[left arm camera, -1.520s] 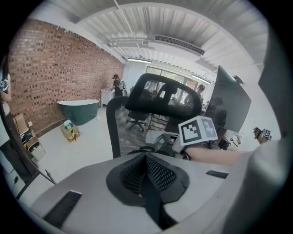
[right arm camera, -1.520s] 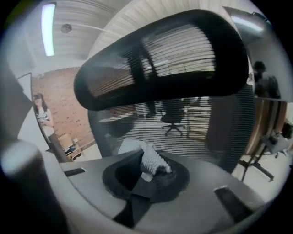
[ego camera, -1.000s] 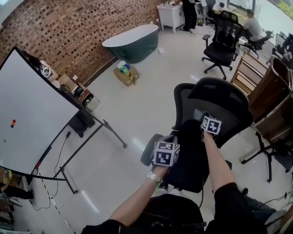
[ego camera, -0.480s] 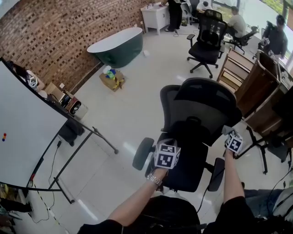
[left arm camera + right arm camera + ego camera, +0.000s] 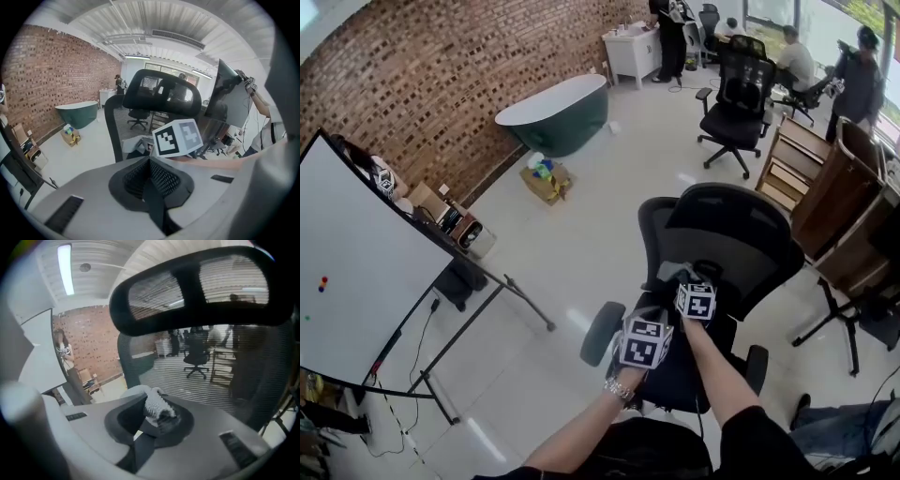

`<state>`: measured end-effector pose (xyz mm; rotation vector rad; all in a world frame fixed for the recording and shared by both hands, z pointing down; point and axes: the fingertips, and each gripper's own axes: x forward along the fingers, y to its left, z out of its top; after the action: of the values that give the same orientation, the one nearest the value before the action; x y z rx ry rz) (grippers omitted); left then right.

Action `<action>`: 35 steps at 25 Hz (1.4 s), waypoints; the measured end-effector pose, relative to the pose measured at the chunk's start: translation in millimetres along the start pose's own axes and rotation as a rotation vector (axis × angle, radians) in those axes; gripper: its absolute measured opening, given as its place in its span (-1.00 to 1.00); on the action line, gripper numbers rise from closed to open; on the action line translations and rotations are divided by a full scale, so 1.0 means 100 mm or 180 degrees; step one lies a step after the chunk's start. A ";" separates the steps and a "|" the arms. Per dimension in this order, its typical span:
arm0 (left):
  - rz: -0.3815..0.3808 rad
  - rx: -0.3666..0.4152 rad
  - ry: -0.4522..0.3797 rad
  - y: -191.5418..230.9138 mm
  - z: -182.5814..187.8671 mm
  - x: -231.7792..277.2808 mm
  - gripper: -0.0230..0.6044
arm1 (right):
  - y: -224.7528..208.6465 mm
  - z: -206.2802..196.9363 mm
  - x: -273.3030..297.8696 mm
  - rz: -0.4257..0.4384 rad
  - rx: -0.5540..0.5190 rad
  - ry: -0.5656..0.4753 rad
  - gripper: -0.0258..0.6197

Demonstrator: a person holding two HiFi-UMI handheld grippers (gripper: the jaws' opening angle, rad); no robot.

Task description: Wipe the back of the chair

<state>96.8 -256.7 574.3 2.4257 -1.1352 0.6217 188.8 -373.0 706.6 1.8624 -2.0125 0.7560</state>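
The black mesh-backed office chair (image 5: 727, 234) stands at the centre of the head view, just past both arms, on the pale glossy floor (image 5: 581, 234). Its seat and base are largely hidden behind its own back and the person's forearms.

In the right gripper view, the right tool (image 5: 151, 412) is clenched on a pale nubby cloth (image 5: 156, 403). The cloth bunches up out of the jaws, with the chair's mesh filling the view behind it and the curved black headrest (image 5: 187, 282) at 12 o'clock. Whether the cloth touches the mesh cannot be told.

The left tool (image 5: 149, 161) has its ribbed jaws pressed together with nothing between them. It is held low, near the chair, at 7 o'clock of the right tool in the head view. In the head view, both tools' tips are covered by their marker cubes. In the left gripper view, the right tool's cube blocks part of the chair back.

A white board on a black stand (image 5: 356, 262) is cut off at 9 o'clock. A dark green bathtub (image 5: 553, 112) sits by the red brick wall (image 5: 441, 66) at 11 o'clock. A second black office chair (image 5: 736, 94) stands at 1 o'clock, and the people beyond it are too small to make out.
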 end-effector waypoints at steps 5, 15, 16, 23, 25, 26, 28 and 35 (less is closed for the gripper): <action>0.0309 -0.0162 -0.0053 0.42 -0.06 -0.17 -0.92 | 0.26 0.08 0.55 0.0029 -0.0425 0.0181 -0.82; 0.0322 -0.0152 -0.0044 0.46 -0.06 -0.10 -0.92 | -1.06 -0.09 0.24 -0.0476 -0.0335 0.0259 -0.82; 0.0274 -0.0141 -0.0052 0.40 -0.03 -0.05 -0.92 | -1.31 -0.17 0.10 -0.0633 -0.0296 0.0277 -0.82; 0.0072 -0.0069 -0.0082 0.10 0.11 0.11 -0.92 | -3.05 -0.83 -1.32 -0.2133 0.0434 0.0660 -0.82; 0.0095 -0.0036 -0.0049 0.13 0.09 0.11 -0.92 | -2.83 -0.91 -1.22 -0.1823 0.0512 0.0597 -0.82; 0.0121 0.0007 -0.0043 0.16 0.10 0.10 -0.92 | -2.60 -0.88 -1.05 -0.1568 0.0506 0.0519 -0.82; 0.0195 0.0123 -0.0047 0.23 0.12 0.04 -0.92 | -2.04 -0.71 -0.68 -0.1098 0.0399 0.0366 -0.82; 0.0554 0.0275 -0.0015 0.61 0.13 -0.30 -0.92 | -0.24 -0.17 0.47 -0.0022 -0.0085 0.0274 -0.82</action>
<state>34.4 -281.5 556.6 2.4173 -1.3580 0.7326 204.5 -403.0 750.4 1.7898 -1.9529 0.7898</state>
